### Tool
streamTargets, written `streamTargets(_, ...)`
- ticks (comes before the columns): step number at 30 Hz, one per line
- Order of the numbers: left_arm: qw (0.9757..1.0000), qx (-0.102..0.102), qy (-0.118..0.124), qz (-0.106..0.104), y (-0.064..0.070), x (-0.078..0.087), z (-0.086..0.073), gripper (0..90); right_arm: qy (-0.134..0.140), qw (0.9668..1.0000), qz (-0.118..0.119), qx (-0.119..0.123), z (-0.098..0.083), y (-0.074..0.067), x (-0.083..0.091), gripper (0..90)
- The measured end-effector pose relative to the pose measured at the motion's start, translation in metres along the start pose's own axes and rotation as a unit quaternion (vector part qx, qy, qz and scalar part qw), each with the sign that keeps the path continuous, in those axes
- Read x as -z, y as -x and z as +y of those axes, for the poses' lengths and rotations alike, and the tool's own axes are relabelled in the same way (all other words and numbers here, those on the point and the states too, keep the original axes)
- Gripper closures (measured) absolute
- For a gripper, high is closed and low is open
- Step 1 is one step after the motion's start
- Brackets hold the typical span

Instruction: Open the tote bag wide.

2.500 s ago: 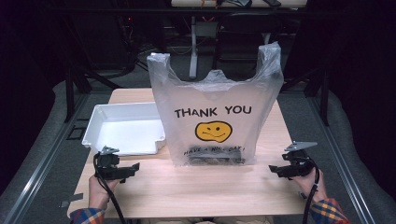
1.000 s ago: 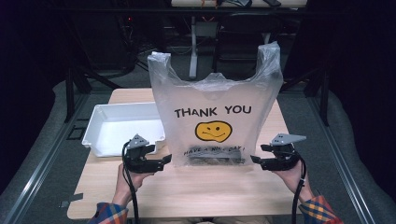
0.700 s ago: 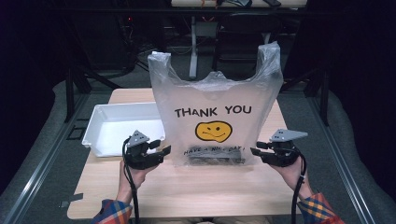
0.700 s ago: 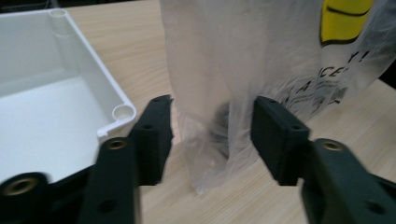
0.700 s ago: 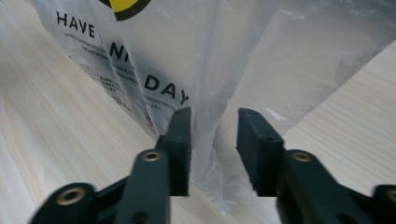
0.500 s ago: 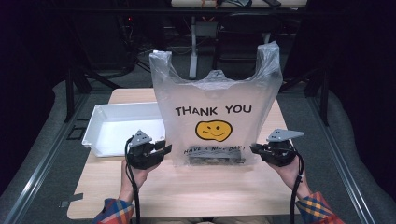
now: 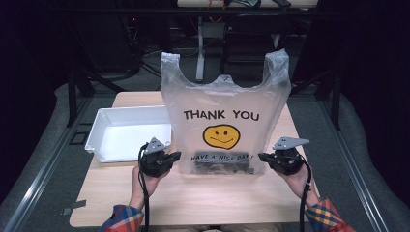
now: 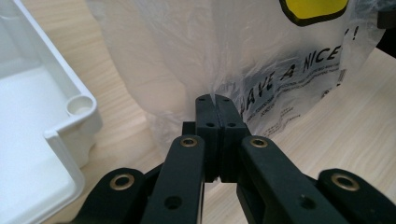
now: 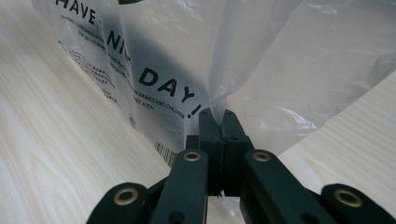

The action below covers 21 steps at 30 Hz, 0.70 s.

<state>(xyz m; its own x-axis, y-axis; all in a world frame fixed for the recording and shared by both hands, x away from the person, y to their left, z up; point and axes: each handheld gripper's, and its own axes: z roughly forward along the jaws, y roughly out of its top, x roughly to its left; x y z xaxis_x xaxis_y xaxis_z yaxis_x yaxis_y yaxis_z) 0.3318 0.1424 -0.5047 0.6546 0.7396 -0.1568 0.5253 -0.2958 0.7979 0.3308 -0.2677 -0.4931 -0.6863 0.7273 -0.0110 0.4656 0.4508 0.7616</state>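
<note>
High view: both hand-held grippers level, left (image 7: 175,156), right (image 7: 261,156), clamped seemingly on plastic bag (image 7: 222,101) bottom corners.

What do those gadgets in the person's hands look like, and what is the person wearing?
Each hand holds a black tool: the left gripper and right gripper both carry a grey three-cornered plate on top and trail a black cable. Up close, the jaws are flat black bars joined by brass-coloured rivets. The sleeves are plaid in orange, blue and yellow.
</note>
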Motion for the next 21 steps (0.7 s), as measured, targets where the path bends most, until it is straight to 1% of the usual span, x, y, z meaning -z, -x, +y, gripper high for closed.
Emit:
streamTargets(1,1.0,0.0,0.0,0.0,0.0,0.0,0.0,90.0,-0.005,1.0,-0.001,0.002,-0.002,0.0,-0.001,90.0)
streamTargets(2,0.9999,-0.005,-0.011,-0.003,0.001,-0.003,-0.003,90.0,-0.01,0.9999,-0.001,0.003,-0.003,0.0,-0.002,90.0)
streamTargets(3,0.9999,-0.005,-0.011,-0.003,0.001,-0.003,-0.003,90.0,-0.01,0.9999,-0.001,0.003,-0.003,0.0,-0.002,90.0)
streamTargets(4,0.9997,-0.008,-0.022,-0.005,0.002,-0.006,-0.005,89.9,-0.017,0.9998,0.001,0.001,-0.007,0.0,-0.006,90.0)
streamTargets(5,0.9997,-0.008,-0.022,-0.005,0.002,-0.006,-0.005,89.9,-0.017,0.9998,0.001,0.001,-0.007,0.0,-0.006,90.0)
streamTargets(6,0.9995,-0.009,-0.03,-0.008,0.003,-0.008,-0.007,89.9,-0.027,0.9996,0.0,0.003,-0.009,-0.001,-0.008,90.0)
streamTargets(7,0.9995,-0.009,-0.03,-0.008,0.003,-0.008,-0.007,89.9,-0.027,0.9996,0.0,0.003,-0.009,-0.001,-0.008,90.0)
streamTargets(8,0.9993,-0.014,-0.033,-0.005,0.003,-0.009,-0.008,89.9,-0.029,0.9996,0.001,0.003,-0.01,-0.001,-0.01,90.0)
streamTargets(9,0.9992,-0.014,-0.038,-0.006,0.002,-0.01,-0.009,90.0,-0.036,0.9994,0.002,0.001,-0.013,-0.001,-0.012,90.0)
streamTargets(10,0.9991,-0.011,-0.04,-0.01,0.002,-0.011,-0.01,90.0,-0.036,0.9994,0.002,0.001,-0.013,-0.001,-0.012,90.0)
streamTargets(11,0.9989,-0.012,-0.044,-0.008,0.002,-0.012,-0.011,89.9,-0.043,0.9991,0.004,0.001,-0.015,-0.001,-0.015,90.0)
streamTargets(12,0.9984,-0.013,-0.055,-0.01,0.001,-0.014,-0.013,89.9,-0.046,0.9989,0.003,0.001,-0.016,-0.001,-0.016,90.0)
streamTargets(13,0.9984,-0.013,-0.055,-0.01,0.001,-0.014,-0.013,89.9,-0.051,0.9987,0.004,0.001,-0.017,-0.001,-0.017,90.0)
streamTargets(15,0.9974,-0.01,-0.07,-0.013,0.0,-0.018,-0.016,89.9,-0.058,0.9983,0.003,0.002,-0.019,-0.002,-0.019,90.0)
streamTargets(16,0.9974,-0.01,-0.07,-0.013,0.0,-0.018,-0.016,89.9,-0.059,0.9982,0.001,0.003,-0.019,-0.002,-0.021,90.0)
streamTargets(17,0.9963,-0.014,-0.084,-0.009,0.0,-0.022,-0.019,89.9,-0.065,0.9978,0.007,0.004,-0.02,-0.002,-0.022,90.0)
streamTargets(18,0.9956,-0.014,-0.092,-0.005,-0.001,-0.023,-0.02,89.8,-0.069,0.9976,0.002,0.002,-0.021,-0.003,-0.023,90.0)
streamTargets(19,0.9956,-0.014,-0.092,-0.005,-0.001,-0.023,-0.02,89.7,-0.069,0.9976,0.002,0.002,-0.021,-0.003,-0.023,90.0)
streamTargets(21,0.994,-0.013,-0.109,-0.003,-0.002,-0.029,-0.023,89.2,-0.075,0.9971,0.003,0.005,-0.022,-0.001,-0.025,90.0)
